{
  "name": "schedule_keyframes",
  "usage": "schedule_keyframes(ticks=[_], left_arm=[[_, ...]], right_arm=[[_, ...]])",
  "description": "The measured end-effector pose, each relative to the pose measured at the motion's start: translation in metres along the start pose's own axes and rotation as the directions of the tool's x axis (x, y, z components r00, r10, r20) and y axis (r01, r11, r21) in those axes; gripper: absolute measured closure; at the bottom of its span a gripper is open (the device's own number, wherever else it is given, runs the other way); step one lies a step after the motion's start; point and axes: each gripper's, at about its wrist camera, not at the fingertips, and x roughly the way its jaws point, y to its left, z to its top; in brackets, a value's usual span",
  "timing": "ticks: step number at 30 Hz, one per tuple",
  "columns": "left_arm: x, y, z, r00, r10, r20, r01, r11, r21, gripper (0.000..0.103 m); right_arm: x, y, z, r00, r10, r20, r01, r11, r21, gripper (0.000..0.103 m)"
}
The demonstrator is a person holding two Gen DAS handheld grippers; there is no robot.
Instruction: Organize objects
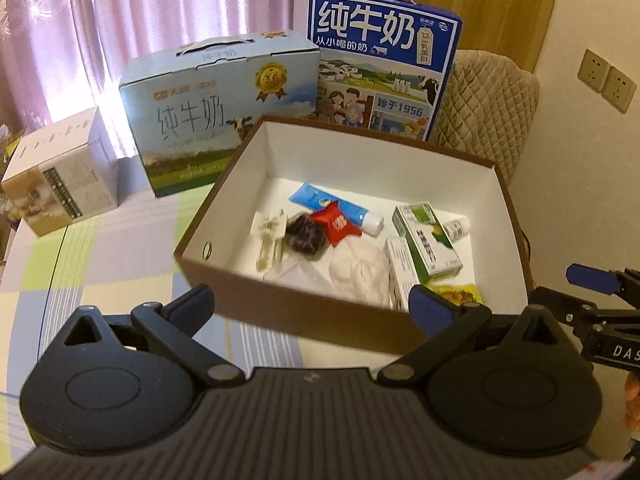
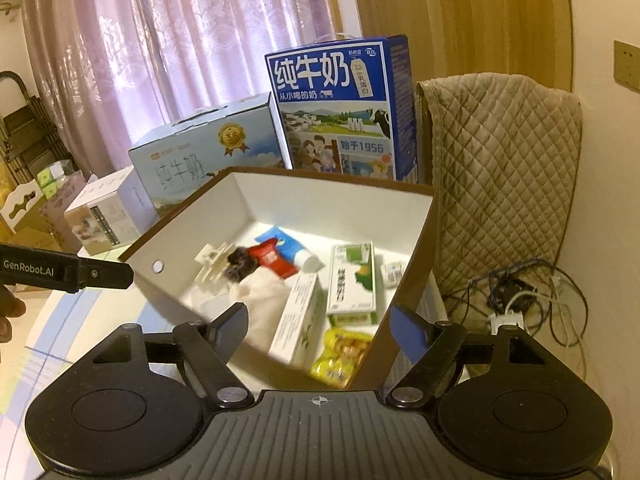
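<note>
A brown cardboard box point(image 1: 224, 200) with white inside stands on the table; it also shows in the right wrist view point(image 2: 416, 240). Inside lie a blue tube point(image 1: 320, 200), a red packet point(image 1: 338, 224), a dark hair tie point(image 1: 306, 236), a cream clip point(image 1: 270, 236), a pale cloth point(image 1: 360, 274), green-white medicine boxes point(image 1: 426, 240), a small bottle point(image 1: 456, 228) and a yellow packet point(image 2: 340, 356). My left gripper point(image 1: 312, 304) is open and empty before the box's near wall. My right gripper point(image 2: 320, 330) is open and empty above the box's near corner.
Two milk cartons point(image 1: 216, 112) point(image 1: 384, 68) stand behind the box, a white carton point(image 1: 60, 184) to the left. A quilted chair cover point(image 2: 500, 168) is at the right, with cables point(image 2: 516, 300) on the floor. The tablecloth point(image 1: 100, 256) is checked.
</note>
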Motion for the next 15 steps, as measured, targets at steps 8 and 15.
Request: schedule_keyframes(ticks=[8, 15], left_arm=[[-0.034, 0.014, -0.034, 1.000, -0.020, -0.011, 0.020, 1.000, -0.002, 0.001], [-0.065, 0.033, -0.062, 0.999, -0.032, -0.010, 0.032, 0.999, 0.006, 0.002]], right_arm=[[-0.038, 0.031, -0.025, 1.000, -0.023, -0.013, 0.024, 0.999, 0.046, 0.028], [-0.063, 0.064, -0.048, 0.998, -0.055, -0.022, 0.057, 0.996, 0.063, 0.028]])
